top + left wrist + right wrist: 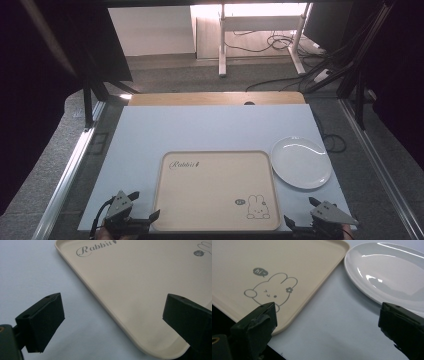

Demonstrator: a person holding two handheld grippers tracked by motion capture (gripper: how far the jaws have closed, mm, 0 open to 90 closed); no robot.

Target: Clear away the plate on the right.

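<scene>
From above, the left gripper point(131, 216) and right gripper point(304, 220) flank the tray's point(216, 190) near corners, the plate point(300, 162) ahead of the right one. In the left gripper view, jaws apart straddle the tray rim; a skewed bite might slip. In the right gripper view, its gaping jaws frame tray corner and plate, which touch; lifting could jostle the plate.

A beige tray point(216, 192) with a rabbit print is seen lying flat near the front edge of the desk point(150, 135). A white plate point(301, 162) is placed just beside its far right corner. 2 hand-held grippers are positioned at the near corners: left hand-held gripper point(146, 206), right hand-held gripper point(300, 212), both with jaws apart.
</scene>
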